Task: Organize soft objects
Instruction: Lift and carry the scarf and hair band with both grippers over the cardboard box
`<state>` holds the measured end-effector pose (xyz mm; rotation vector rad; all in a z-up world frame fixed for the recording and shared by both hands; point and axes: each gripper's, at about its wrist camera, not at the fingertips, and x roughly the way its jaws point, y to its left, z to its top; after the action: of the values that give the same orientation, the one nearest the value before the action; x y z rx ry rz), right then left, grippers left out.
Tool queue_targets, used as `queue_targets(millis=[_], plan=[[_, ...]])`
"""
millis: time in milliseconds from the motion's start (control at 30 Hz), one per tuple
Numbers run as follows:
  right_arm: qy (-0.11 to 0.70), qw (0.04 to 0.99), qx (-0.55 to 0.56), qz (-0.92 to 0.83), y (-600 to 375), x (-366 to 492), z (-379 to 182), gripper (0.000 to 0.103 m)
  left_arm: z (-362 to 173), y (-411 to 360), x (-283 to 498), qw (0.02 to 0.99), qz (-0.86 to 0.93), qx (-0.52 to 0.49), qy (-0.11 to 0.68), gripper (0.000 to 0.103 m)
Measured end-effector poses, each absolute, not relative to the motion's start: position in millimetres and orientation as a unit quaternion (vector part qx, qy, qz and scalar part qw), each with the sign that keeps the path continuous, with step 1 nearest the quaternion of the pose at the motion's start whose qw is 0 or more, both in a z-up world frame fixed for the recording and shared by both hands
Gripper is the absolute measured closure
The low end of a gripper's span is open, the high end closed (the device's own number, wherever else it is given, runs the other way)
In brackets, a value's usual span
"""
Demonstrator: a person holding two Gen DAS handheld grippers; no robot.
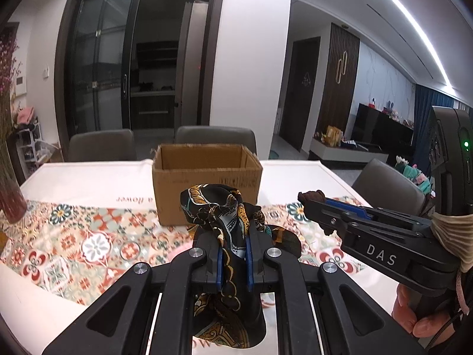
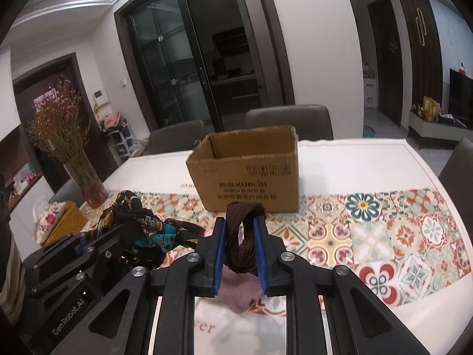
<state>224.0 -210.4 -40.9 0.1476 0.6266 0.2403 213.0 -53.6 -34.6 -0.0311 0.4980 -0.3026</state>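
Vase of dried flowers (image 2: 85, 177) at the table's (image 2: 369, 159) left edge, grey chairs (image 2: 286, 118) beyond, patterned runner (image 2: 384, 230) across it.

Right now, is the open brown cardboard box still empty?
Cannot tell: the open brown cardboard box shows only bare inner walls; its floor is hidden.

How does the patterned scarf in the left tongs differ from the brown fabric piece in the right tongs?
The patterned scarf is black with gold and teal print; the brown fabric piece is one plain dark colour. The scarf is larger and spills out above and below the left tongs, while the brown piece is a small loop that barely passes the right tongs. Both are soft, gripped, and lifted before the cardboard box.
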Motion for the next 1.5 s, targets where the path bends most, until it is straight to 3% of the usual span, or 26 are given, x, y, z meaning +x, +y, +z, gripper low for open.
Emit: queue_targets(millis=[733,1500], plan=[[0.236,0.964,0.063,0.105,-181,264,14,0.083,16,-23,262,0.974,-0.149,-0.009,0.171,0.090],[0.206,0.972,0.061,0.091,-188,353,32,0.083,25,-28,360,0.977,-0.158,-0.012,0.146,0.090]])
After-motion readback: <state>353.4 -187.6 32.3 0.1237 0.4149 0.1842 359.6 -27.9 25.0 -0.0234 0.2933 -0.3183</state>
